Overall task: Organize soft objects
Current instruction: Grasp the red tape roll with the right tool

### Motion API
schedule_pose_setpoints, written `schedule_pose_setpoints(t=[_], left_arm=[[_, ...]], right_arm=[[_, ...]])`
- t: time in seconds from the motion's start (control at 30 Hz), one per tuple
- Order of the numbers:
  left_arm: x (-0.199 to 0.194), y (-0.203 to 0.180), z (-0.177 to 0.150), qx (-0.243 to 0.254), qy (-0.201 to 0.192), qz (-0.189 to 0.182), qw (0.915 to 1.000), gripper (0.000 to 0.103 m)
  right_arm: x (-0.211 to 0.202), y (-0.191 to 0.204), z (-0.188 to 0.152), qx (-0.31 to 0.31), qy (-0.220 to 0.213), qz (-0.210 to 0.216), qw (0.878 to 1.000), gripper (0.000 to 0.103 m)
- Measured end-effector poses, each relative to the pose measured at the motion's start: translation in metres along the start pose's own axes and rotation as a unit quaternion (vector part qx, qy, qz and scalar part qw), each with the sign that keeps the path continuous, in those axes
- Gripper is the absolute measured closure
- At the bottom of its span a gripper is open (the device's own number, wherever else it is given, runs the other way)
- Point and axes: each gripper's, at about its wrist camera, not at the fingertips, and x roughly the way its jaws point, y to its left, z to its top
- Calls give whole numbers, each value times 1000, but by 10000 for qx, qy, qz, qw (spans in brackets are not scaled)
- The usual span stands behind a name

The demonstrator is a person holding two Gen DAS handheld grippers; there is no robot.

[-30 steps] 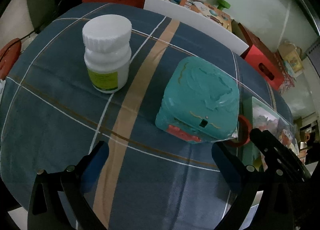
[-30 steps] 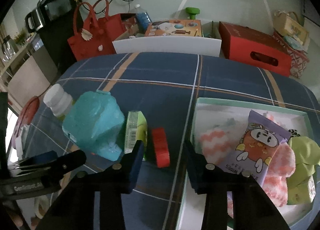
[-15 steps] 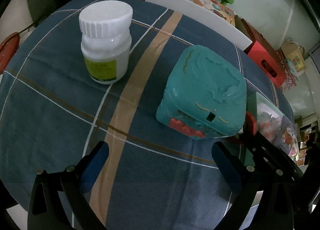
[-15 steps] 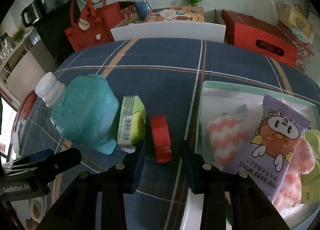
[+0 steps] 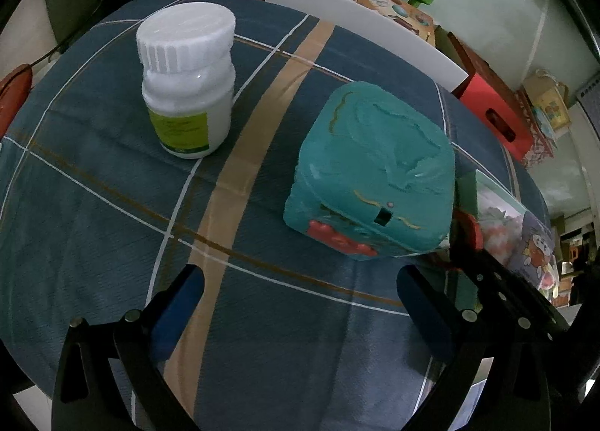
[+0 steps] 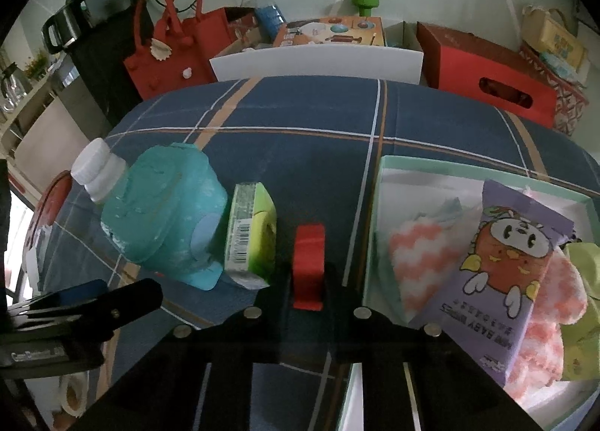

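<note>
Red tape roll point(image 6: 308, 266) sits pinched between the right gripper point(image 6: 307, 290) jaws, which have just closed; left gripper point(image 5: 300, 303) gapes wide, empty.

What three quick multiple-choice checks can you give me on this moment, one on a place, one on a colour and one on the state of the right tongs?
1. Where does the purple wipes pack lie?
A. in the pale green tray
B. on the bare tablecloth
C. on top of the teal pack

2. What colour is the cap of the pill bottle?
A. red
B. white
C. blue

3. How do the right tongs stand?
A. wide open over the tray
B. shut on the red ring
C. shut on the green box

Key: 1 A, the purple wipes pack rests among the soft cloths inside the pale green tray. 2 B, the pill bottle has a ribbed white cap. 3 B, the right tongs have just been closing and their fingers now press both sides of the red ring, apart from the green box beside the teal pack.
</note>
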Motion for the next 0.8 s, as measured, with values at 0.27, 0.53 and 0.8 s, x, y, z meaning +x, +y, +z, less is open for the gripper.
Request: schedule_pose_setpoints(t=[0.27, 0.53, 0.8], left_arm=[[-1, -3, -1, 2, -38, 34, 10000, 1], [-5, -12, -5, 28, -107, 21, 9999, 1], [-5, -30, -14, 267, -103, 57, 9996, 1]], right_arm=[[-11, -1, -1, 29, -60, 7, 10000, 87], [-33, -10, -4, 112, -200, -4, 9997, 87], [-62, -24, -6, 184, -465, -27, 9987, 87]])
